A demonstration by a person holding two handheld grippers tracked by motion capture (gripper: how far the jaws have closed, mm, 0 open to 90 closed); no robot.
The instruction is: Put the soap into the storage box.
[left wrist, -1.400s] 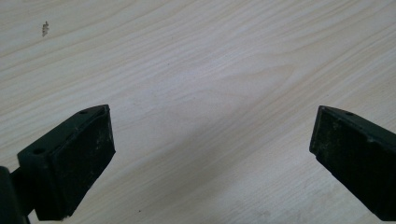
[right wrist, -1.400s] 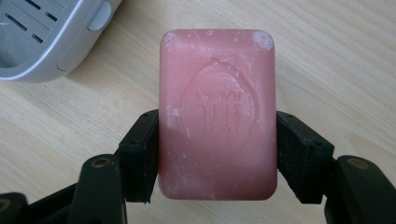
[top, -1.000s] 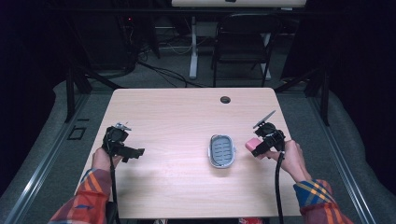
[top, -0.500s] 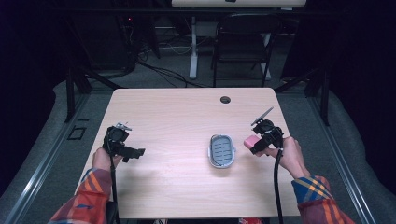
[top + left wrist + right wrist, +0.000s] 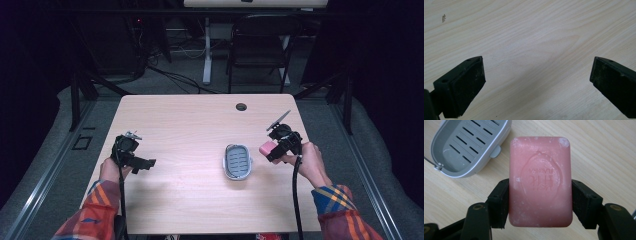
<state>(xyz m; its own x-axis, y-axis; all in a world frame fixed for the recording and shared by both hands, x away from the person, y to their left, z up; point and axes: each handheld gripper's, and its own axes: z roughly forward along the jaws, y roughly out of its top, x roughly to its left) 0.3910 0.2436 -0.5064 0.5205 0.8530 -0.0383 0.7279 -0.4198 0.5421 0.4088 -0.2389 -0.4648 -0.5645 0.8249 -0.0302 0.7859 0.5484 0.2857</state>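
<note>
A pink bar of soap point(image 5: 540, 181) with an embossed stamp is clamped between the jaws of my right gripper point(image 5: 540, 202). From above, that gripper point(image 5: 276, 149) holds the soap point(image 5: 267, 147) just right of a grey slotted soap dish point(image 5: 237, 161) that lies flat on the wooden table point(image 5: 190, 120). The dish point(image 5: 466, 142) shows at the upper left of the right gripper view, with nothing in it. My left gripper point(image 5: 142, 164) hovers at the table's left side, its jaws spread wide over bare wood point(image 5: 536, 50), with nothing between them.
A round cable hole point(image 5: 241, 106) sits near the table's far edge. Behind the table stand a dark chair point(image 5: 260, 45) and a white desk leg point(image 5: 206, 50) with cables on the floor. Rails run along both sides of the table.
The right gripper has shifted slightly left toward the dish with the soap in it. The left gripper has stayed put.
</note>
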